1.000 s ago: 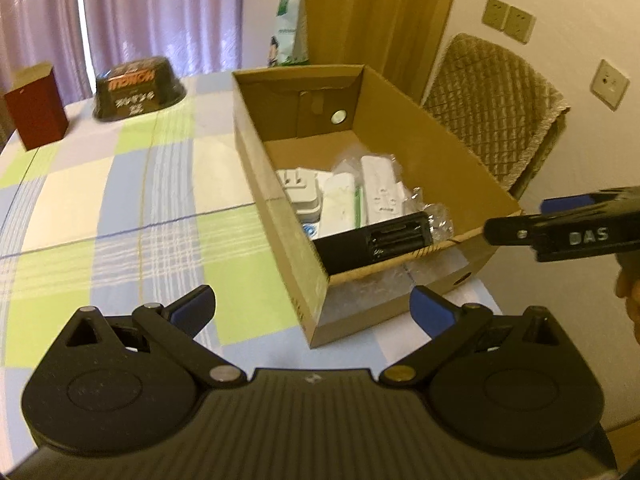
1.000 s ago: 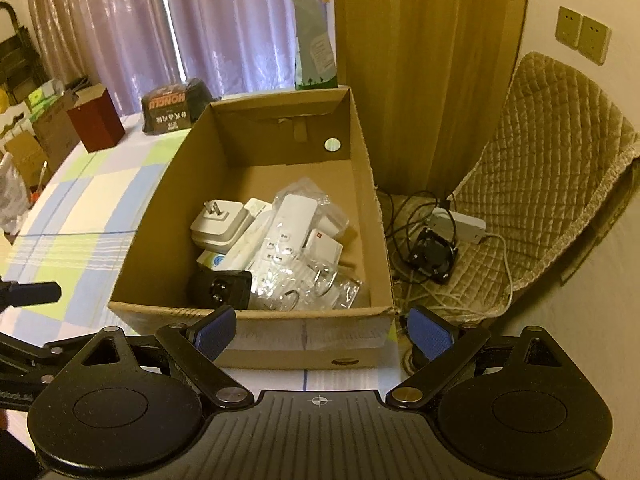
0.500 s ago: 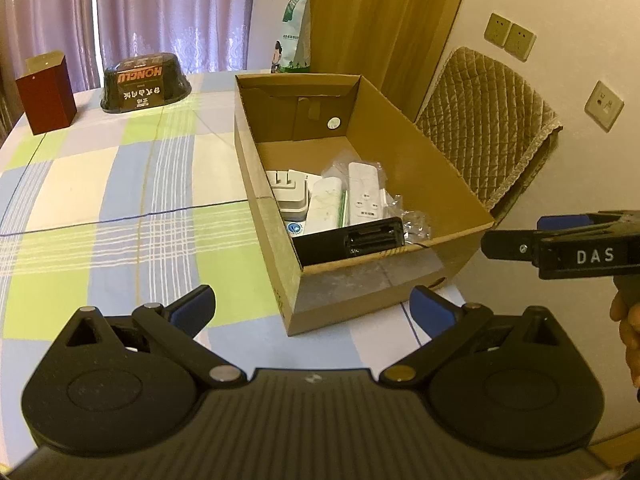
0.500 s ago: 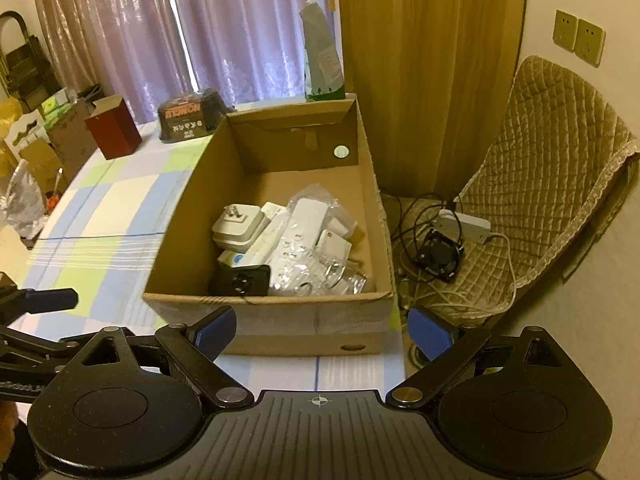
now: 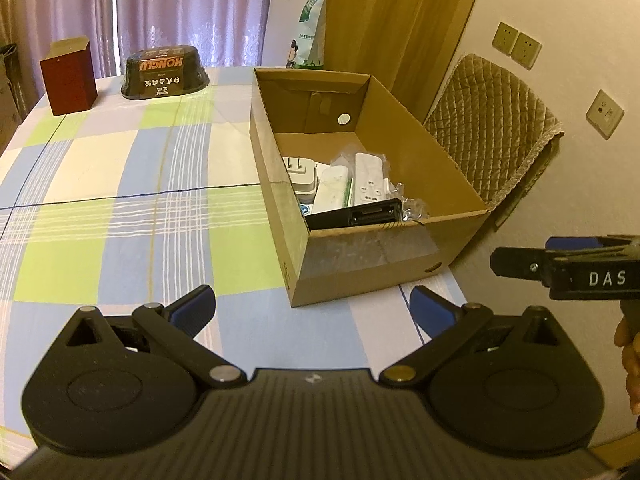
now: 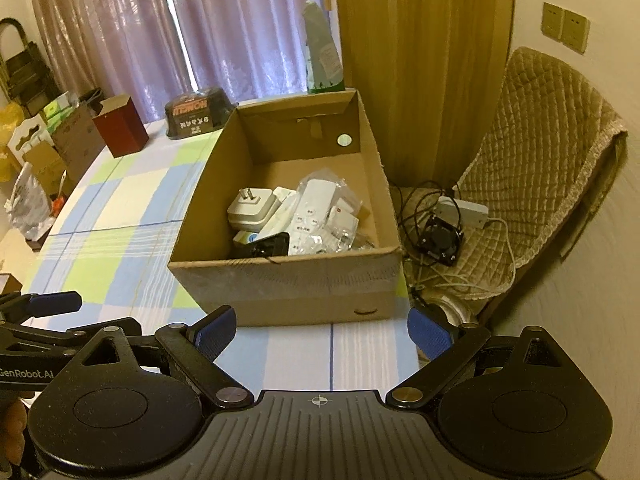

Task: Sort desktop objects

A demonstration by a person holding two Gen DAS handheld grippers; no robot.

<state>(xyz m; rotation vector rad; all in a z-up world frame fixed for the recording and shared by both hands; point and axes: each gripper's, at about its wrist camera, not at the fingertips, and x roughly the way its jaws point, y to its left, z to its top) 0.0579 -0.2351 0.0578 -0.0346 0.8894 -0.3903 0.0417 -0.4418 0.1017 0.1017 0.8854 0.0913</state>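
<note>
An open cardboard box (image 5: 360, 256) (image 6: 288, 280) sits at the table's right edge. Inside lie a white plug adapter (image 6: 250, 208) (image 5: 300, 172), white remotes in clear bags (image 6: 312, 212) (image 5: 370, 178) and a black device (image 5: 354, 214) (image 6: 266, 246) against the near wall. My left gripper (image 5: 312, 306) is open with nothing between its blue pads, hovering over the tablecloth short of the box. My right gripper (image 6: 320, 332) is also open and empty, in front of the box's near wall. Each gripper shows in the other's view, side on: the right one (image 5: 560, 268), the left one (image 6: 44, 304).
A dark red box (image 5: 68, 76) and a black lidded bowl (image 5: 164, 72) stand at the far side of the checked tablecloth (image 5: 120, 200). A green and white bag (image 5: 310, 36) stands behind the cardboard box. To the right, a quilted chair (image 6: 540, 160) holds cables and a small fan (image 6: 440, 236).
Both grippers have drawn back from the box and risen, so it looks smaller and farther. Both stay open. The box's contents have not moved.
</note>
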